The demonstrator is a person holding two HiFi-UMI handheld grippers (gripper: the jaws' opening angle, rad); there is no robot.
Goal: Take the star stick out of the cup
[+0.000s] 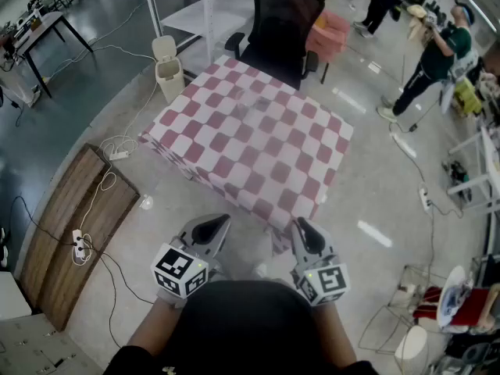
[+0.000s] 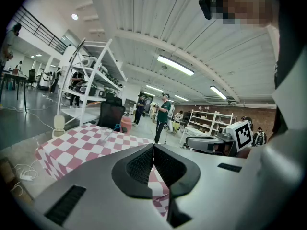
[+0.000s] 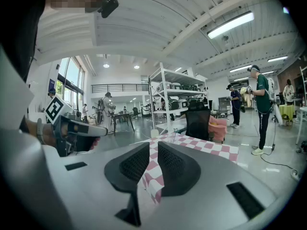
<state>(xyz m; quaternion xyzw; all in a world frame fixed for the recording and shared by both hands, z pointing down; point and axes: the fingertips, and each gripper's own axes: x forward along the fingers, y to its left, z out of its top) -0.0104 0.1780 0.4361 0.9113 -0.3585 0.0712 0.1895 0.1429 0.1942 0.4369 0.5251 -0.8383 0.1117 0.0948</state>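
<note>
A table with a red-and-white checkered cloth point(image 1: 258, 143) stands ahead of me. On its far half a faint clear cup point(image 1: 256, 105) shows, also small in the left gripper view as the cup point(image 2: 106, 134). The star stick is too small to make out. My left gripper point(image 1: 219, 223) and right gripper point(image 1: 301, 226) are held close to my body, short of the table's near corner. In the left gripper view the left gripper point(image 2: 153, 150) has its pads together with nothing held. The right gripper point(image 3: 154, 150) is likewise shut and empty, with a thin slit between its pads.
A black office chair point(image 1: 277, 26) and a pink seat point(image 1: 328, 33) stand behind the table. White shelving point(image 1: 195, 6) and a bin point(image 1: 168, 69) are at the back left. A wooden board point(image 1: 74, 225) with cables lies on the floor at left. People point(image 1: 437, 53) stand at the right.
</note>
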